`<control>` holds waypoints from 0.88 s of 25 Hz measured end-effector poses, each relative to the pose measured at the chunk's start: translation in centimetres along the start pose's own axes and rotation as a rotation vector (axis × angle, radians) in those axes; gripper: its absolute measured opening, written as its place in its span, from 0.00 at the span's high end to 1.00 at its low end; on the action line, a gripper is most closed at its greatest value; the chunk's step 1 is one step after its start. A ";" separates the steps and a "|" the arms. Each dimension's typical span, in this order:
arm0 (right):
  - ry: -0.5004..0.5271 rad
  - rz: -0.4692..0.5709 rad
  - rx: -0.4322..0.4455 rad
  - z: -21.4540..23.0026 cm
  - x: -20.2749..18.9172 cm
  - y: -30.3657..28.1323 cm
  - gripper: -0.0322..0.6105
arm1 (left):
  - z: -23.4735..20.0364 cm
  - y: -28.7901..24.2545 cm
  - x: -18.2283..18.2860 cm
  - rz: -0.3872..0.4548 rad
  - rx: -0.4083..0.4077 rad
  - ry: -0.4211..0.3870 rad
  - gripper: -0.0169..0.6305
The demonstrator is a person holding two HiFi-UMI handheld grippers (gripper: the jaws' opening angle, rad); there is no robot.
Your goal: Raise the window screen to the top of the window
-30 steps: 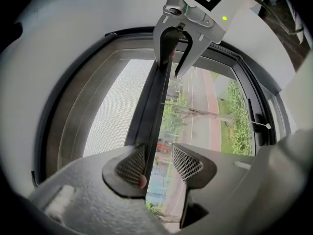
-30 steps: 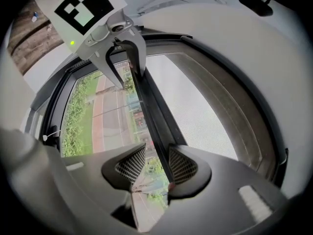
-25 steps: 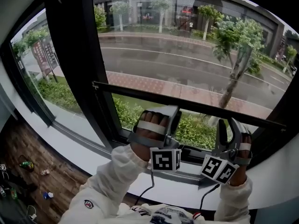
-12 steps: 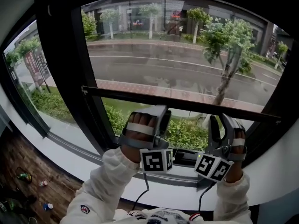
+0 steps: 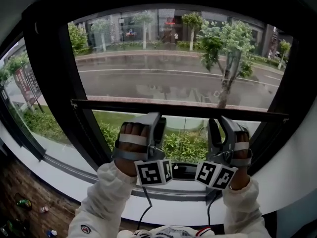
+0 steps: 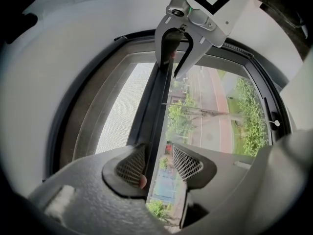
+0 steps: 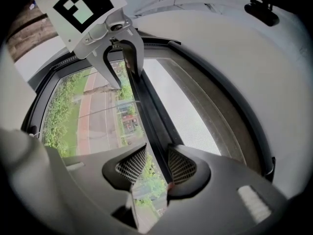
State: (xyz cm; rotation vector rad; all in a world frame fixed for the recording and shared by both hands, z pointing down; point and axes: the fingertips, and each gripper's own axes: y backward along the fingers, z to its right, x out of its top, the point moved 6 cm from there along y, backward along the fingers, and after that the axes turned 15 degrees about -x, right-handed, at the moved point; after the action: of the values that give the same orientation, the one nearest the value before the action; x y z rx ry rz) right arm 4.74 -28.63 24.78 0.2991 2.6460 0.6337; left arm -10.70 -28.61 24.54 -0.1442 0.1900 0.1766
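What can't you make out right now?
- Head view: window top merges with the dark picture rim, so the screen bar's remaining travel is unclear.
- Head view: mesh too fine to see.
- Head view: sill below the hands hidden by sleeves and marker cubes.
- Gripper views: bar lies between open jaws of left gripper and right gripper; pad contact unclear.

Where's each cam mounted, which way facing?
Head view: on the head, facing the window; sleeves, left tool, right tool show.
Left gripper view: on left tool, looks along the screen bar; own jaws straddle it.
Right gripper view: on right tool, opposite way along it; own jaws straddle it.
Both gripper views show the screen bar and the other tool.
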 end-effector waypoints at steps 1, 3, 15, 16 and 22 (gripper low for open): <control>0.000 0.001 -0.005 0.3 0.3 -0.3 0.73 | -0.4 0.0 -0.1 0.001 0.003 -0.002 0.70; 0.001 0.008 -0.029 1.3 1.1 -1.1 0.73 | -2.1 0.2 -0.2 0.007 0.020 -0.009 0.70; 0.003 0.020 -0.093 4.8 2.8 -3.8 0.73 | -6.7 0.5 0.4 0.031 0.074 -0.019 0.70; 0.004 0.022 -0.097 5.0 2.7 -3.8 0.74 | -6.8 0.6 0.6 0.031 0.078 -0.019 0.70; -0.003 0.028 -0.125 6.1 2.8 -4.2 0.73 | -7.8 0.7 1.3 0.038 0.106 -0.018 0.70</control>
State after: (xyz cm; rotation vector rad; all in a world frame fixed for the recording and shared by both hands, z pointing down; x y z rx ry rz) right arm 4.37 -29.16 16.92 0.3010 2.5899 0.8029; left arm -10.97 -28.98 16.65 -0.0335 0.1836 0.2053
